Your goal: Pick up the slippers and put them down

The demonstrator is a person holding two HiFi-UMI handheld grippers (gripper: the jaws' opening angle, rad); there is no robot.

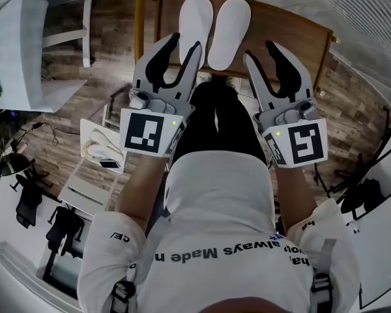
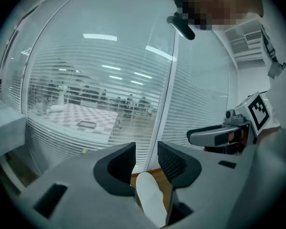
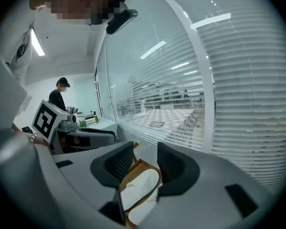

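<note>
Presently: wooden desk [image 1: 313, 34], one, bearing the pair. Slippers, white, two: left slipper [image 1: 194, 21] and right slipper [image 1: 229, 28], lying close side by side, flat on the desk, neither lifted. Left tongs [image 1: 184, 42] and right tongs [image 1: 260, 51], each partly open and empty, held over the near ends of the slippers with pads clear of them. Status, as judged: nothing in hand, both slippers down; whether a lift is still to come cannot be told.

Slippers [image 1: 229, 31] — white matt cloth, table [image 1: 290, 30] — smooth brown wood, floor [image 1: 352, 103] of rough-grained wooden planks
</note>
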